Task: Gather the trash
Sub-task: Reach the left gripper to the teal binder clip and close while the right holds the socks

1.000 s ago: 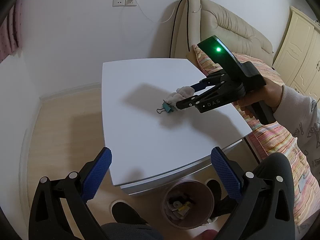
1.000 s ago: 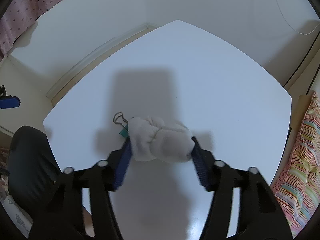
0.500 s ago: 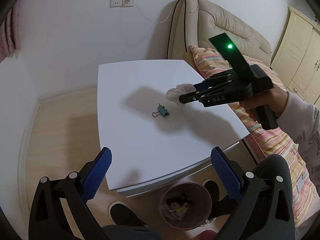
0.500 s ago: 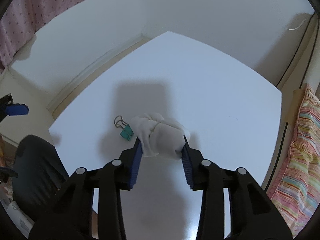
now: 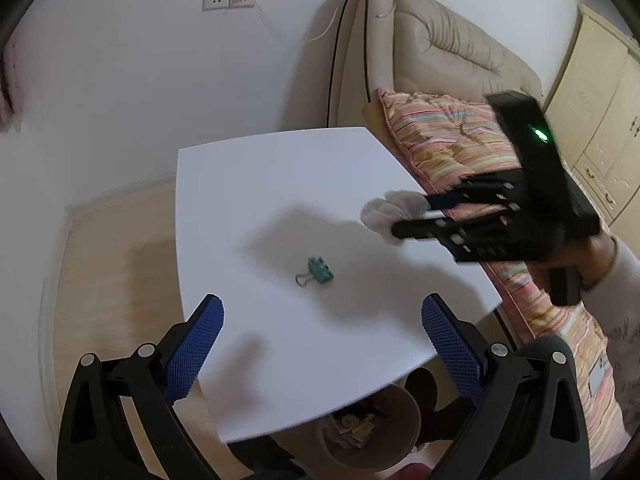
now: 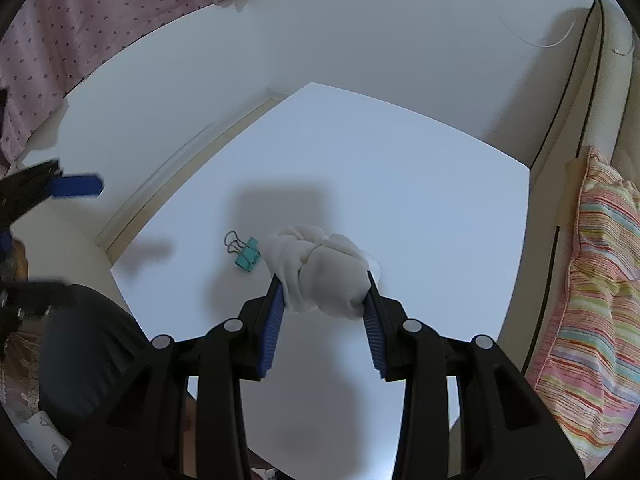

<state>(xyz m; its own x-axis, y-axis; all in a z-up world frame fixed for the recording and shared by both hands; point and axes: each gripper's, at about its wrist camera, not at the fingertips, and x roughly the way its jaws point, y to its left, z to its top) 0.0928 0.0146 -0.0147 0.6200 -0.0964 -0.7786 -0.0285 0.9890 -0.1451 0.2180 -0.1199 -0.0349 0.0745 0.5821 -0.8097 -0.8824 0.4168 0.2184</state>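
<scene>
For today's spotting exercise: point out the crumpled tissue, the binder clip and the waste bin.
crumpled tissue (image 6: 320,276), right wrist view, middle of the wad between the pads.
binder clip (image 5: 320,269), left wrist view, its teal body.
waste bin (image 5: 412,412), left wrist view, its rim.

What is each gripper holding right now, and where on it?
The right gripper clamps the crumpled white tissue wad across its near end. The left gripper is open and holds nothing.
</scene>
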